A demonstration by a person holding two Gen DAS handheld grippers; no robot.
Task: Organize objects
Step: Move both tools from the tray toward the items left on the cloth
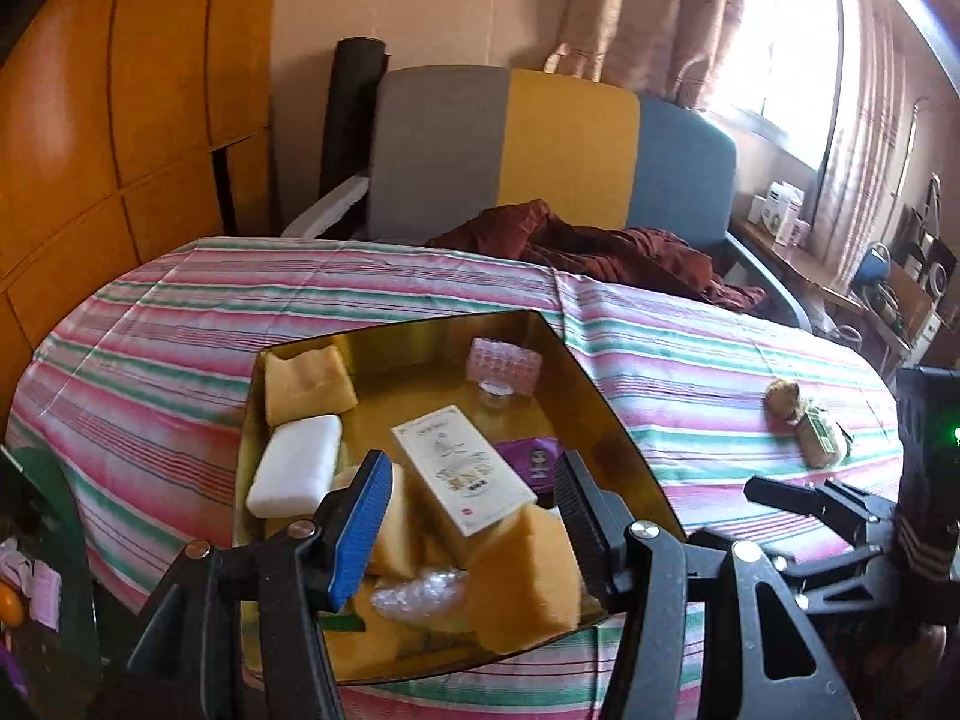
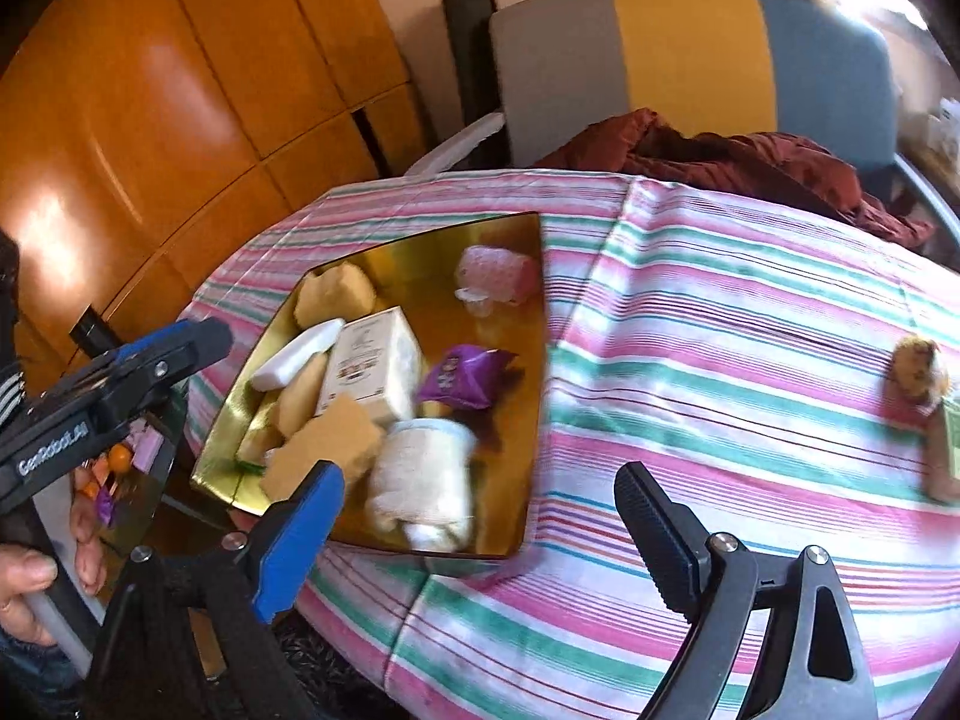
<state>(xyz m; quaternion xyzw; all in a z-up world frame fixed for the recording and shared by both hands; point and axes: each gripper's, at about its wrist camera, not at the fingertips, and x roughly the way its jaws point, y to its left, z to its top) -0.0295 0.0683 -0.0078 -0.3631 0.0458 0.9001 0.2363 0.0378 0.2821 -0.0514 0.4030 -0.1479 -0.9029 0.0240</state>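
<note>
The right tongs point(image 2: 480, 528) stand wide apart and empty, jaws just past a white mesh-wrapped jar point(image 2: 423, 474) lying in the shiny gold tray point(image 2: 534, 420), seemingly just dropped there. The left tongs point(image 1: 468, 534), half apart, grip nothing. Farther along the striped worktop point(image 2: 750, 312), a small brown plush toy point(image 2: 918, 369) awaits collection.

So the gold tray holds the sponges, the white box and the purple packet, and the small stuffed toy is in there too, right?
Not quite. The stuffed toy lies outside the gold tray, on the striped tablecloth, as the right wrist view shows. The sponges, white box and purple packet are in it.
</note>
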